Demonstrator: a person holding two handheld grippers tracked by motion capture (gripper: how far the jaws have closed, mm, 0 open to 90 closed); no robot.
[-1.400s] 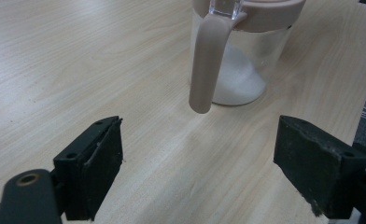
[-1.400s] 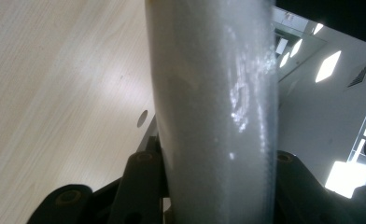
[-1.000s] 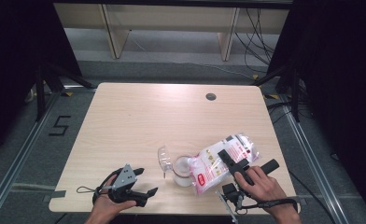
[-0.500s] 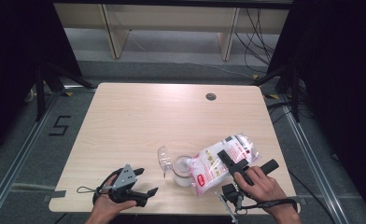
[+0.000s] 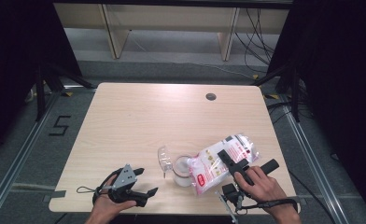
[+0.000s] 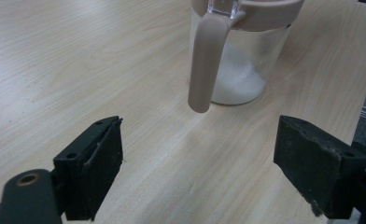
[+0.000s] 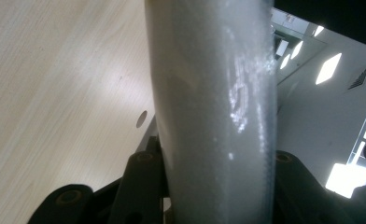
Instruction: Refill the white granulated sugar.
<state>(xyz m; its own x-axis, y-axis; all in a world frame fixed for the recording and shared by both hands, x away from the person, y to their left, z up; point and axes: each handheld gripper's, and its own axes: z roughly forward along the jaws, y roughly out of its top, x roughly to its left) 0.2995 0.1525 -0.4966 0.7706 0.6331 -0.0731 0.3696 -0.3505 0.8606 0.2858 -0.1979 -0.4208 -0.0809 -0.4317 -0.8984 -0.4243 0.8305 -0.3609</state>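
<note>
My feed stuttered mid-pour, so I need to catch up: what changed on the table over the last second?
Nothing visibly changed. The right gripper still clamps the tilted bag over the open jar, and the left gripper stays open near the table's front edge, facing the jar.

A "5" (image 5: 59, 126) is marked on the floor left of the table; the bag's (image 5: 218, 163) print (red and white) is unreadable.

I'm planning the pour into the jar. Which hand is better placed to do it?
Right. The right gripper is clamped on the bag, tilted over the jar. The left gripper rests open beside it, holding nothing.
</note>
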